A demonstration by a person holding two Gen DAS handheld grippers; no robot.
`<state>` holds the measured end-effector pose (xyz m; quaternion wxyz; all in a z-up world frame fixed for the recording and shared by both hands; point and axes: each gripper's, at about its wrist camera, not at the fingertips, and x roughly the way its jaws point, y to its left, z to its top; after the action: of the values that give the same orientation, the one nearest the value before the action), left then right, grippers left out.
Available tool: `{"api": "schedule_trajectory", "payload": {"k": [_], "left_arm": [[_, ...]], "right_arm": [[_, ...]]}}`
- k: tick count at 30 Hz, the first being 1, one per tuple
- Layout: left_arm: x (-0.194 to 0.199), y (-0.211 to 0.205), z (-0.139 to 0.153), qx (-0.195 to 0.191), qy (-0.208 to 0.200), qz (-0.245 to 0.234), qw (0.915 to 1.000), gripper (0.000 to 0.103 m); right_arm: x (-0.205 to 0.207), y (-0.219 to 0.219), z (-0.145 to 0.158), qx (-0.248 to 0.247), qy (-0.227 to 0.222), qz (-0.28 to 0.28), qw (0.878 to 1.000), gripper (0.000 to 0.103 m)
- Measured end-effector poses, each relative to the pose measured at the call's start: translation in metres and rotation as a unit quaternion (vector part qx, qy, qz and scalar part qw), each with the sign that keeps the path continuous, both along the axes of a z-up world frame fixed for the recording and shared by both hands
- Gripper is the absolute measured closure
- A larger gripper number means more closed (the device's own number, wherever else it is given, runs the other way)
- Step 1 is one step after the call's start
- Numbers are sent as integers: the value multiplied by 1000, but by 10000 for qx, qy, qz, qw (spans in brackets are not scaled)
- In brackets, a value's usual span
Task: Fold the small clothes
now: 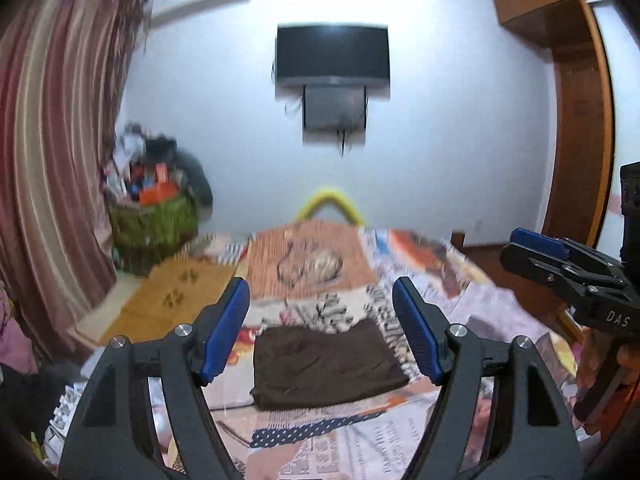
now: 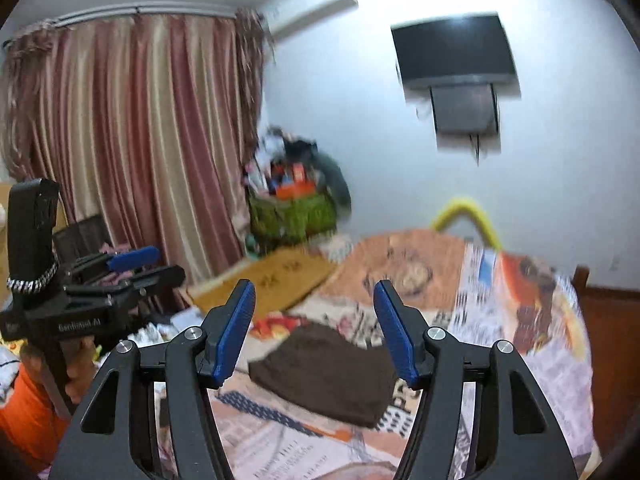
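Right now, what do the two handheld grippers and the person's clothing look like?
Both the left gripper and right gripper are black, forked frames with silver bolts and ribbed blue finger pads. White lettering marks the bodies; a black-and-white cord wraps the left one. An orange sleeve shows.

folded brown cloth (image 1: 326, 364) flat on patterned bedspread (image 1: 460, 292), between open left gripper (image 1: 322, 316) pads
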<state>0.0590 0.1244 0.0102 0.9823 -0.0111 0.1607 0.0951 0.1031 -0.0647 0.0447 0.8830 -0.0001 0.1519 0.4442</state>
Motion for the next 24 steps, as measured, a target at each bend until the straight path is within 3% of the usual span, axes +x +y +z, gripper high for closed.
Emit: {"api": "schedule_trajectory", "payload": {"k": [4, 7, 12, 16, 18, 24], "left_arm": [[-33, -15, 14, 24, -469, 64, 9989, 29], [-51, -17, 18, -173, -658, 53, 9977, 19], [-69, -18, 15, -267, -784, 207, 9964, 10], [-76, -16, 11, -288, -808, 349, 9957, 0], [-78, -15, 10, -250, -810, 441, 9954, 0], [-80, -15, 6, -260, -777, 470, 9955, 0]], "right_arm": [[-27, -10, 13, 327, -317, -50, 9989, 45], [-40, -12, 15, 442, -446, -135, 9979, 44], [-49, -13, 9, 563, -524, -411, 9962, 21], [-53, -15, 7, 486, -532, -624, 9954, 12], [-56, -16, 8, 453, -577, -700, 9948, 2], [-62, -20, 8, 430, -672, -788, 9937, 0]]}}
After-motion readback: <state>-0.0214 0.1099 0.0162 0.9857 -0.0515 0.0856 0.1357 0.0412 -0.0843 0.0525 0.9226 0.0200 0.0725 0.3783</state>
